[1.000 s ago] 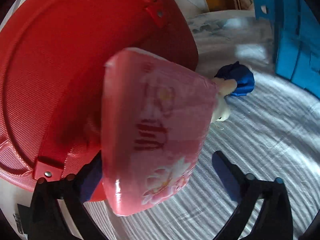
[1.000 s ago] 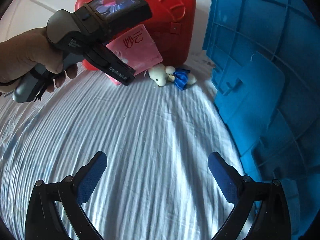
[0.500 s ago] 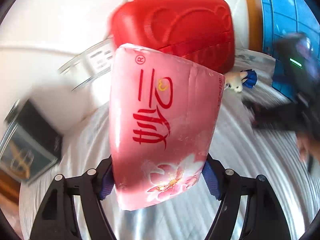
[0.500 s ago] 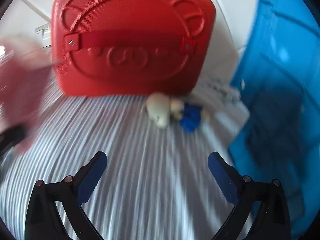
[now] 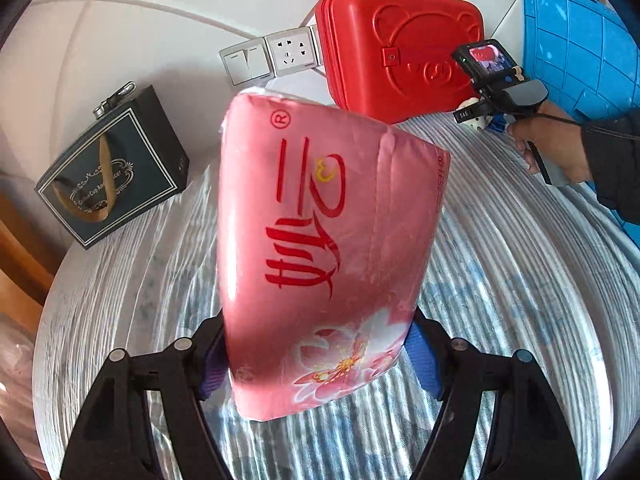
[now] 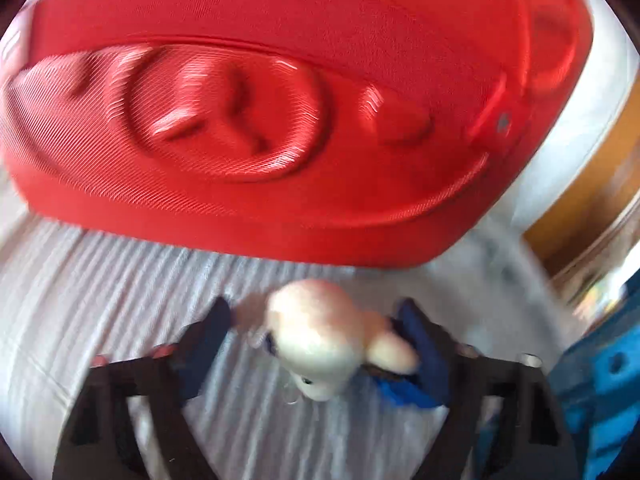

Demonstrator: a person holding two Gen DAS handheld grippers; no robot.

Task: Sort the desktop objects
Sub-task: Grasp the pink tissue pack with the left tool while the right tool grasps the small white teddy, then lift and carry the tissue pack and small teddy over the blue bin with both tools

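Note:
My left gripper (image 5: 318, 360) is shut on a pink tissue pack (image 5: 328, 240) with red lettering and holds it off the striped cloth (image 5: 520, 300). A small white plush toy (image 6: 320, 344) in a blue dress lies on the cloth in front of the red bear-face case (image 6: 260, 120). My right gripper (image 6: 316, 316) straddles the toy with its jaws closing. The right pad touches the toy's blue side, and a thin gap shows at the left pad. The picture is blurred. In the left wrist view a hand holds that gripper down at the toy (image 5: 478, 122).
The red case (image 5: 400, 48) stands against the white wall under a socket panel (image 5: 288, 56). A blue plastic crate (image 5: 580, 48) stands at the right, close to the toy. A dark gift box (image 5: 112, 168) with a flask leans at the left.
The left gripper closed on the pink pack and carried it back from the red case. The right gripper moved in over the plush toy and its jaws narrowed around it.

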